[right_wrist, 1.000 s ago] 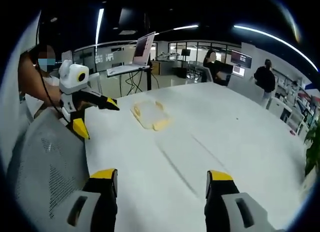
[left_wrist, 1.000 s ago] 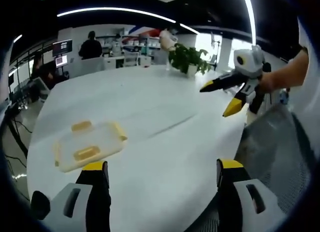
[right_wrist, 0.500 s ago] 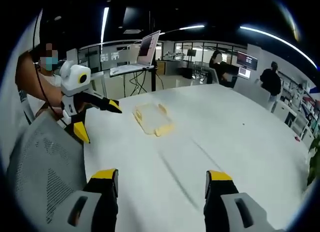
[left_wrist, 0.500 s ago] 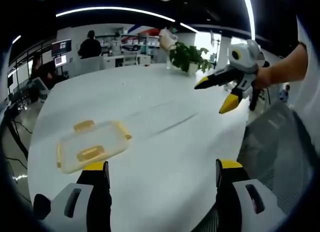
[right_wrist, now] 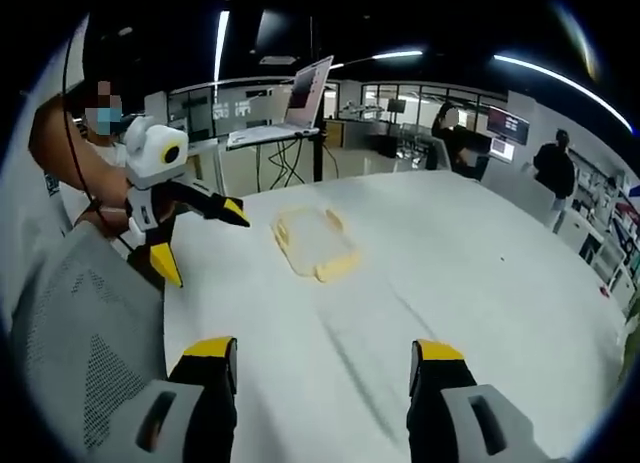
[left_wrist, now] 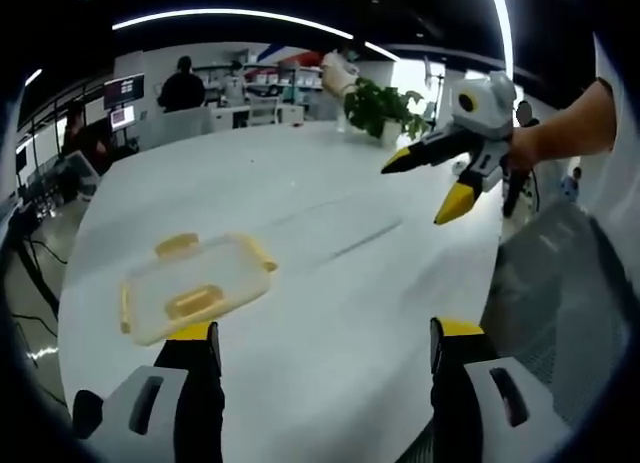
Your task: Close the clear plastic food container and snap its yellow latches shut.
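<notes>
White and round-edged, the desk (left_wrist: pixel 330 283) stands in a bright open office under a dark ceiling with strip lights. A potted plant (left_wrist: pixel 385 105) sits at its far edge, and people sit at screens well beyond it.

Low in the left gripper view, the left gripper (left_wrist: pixel 325 348) has its yellow-tipped jaws spread wide and nothing between them. In the right gripper view it shows from the side (right_wrist: pixel 200 238), gaping above the near edge of the desk. The right gripper (right_wrist: pixel 325 363) is likewise parted and empty over bare desktop. In the left gripper view it hangs in the air (left_wrist: pixel 425 183) above the desk's right-hand edge, held by a hand (left_wrist: pixel 525 148).

Outward from the left jaws lies the clear plastic food container (left_wrist: pixel 195 288), flat on the desk toward its left edge, just ahead of the left jaw tip. Its lid seems to rest on top, with yellow latches (left_wrist: pixel 195 303) showing at the sides; whether any is snapped I cannot tell. In the right gripper view the container (right_wrist: pixel 315 243) lies beyond the left gripper, well apart from the right one.

Against a second ago, the container sits larger and nearer in both views, so both hands have closed in on it. Nothing is touched yet. The approach is under way, and pressing the lid and latches all remains.
</notes>
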Available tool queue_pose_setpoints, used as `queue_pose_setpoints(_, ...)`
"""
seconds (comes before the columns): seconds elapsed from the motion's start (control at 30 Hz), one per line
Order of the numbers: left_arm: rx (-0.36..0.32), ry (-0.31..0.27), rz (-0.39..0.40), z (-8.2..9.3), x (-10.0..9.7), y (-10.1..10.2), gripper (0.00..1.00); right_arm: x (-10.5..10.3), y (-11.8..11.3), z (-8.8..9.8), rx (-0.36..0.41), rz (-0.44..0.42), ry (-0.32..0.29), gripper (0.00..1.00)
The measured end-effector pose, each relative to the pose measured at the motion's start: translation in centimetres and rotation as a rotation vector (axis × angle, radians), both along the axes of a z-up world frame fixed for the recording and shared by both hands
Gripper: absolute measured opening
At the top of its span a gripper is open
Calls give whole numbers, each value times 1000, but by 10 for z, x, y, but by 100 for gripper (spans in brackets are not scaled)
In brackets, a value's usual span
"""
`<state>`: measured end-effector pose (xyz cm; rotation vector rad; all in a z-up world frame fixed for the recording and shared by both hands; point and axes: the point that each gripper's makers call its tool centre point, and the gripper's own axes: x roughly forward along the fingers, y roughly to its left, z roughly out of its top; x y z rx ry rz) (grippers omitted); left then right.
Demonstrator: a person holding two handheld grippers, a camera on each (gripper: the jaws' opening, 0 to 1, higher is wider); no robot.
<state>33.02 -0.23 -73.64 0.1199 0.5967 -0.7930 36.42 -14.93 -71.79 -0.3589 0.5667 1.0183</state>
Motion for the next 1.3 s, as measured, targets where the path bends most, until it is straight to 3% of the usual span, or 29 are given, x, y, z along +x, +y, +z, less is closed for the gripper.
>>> queue_pose_setpoints(0.7,44,-12,5,-2,27,29,84,19,26,-2,-2,81,-5,67)
queue_pose_setpoints(1.3,112,-20,-50,-6,41,49,81,32,49,-3,-28,178,-30,67)
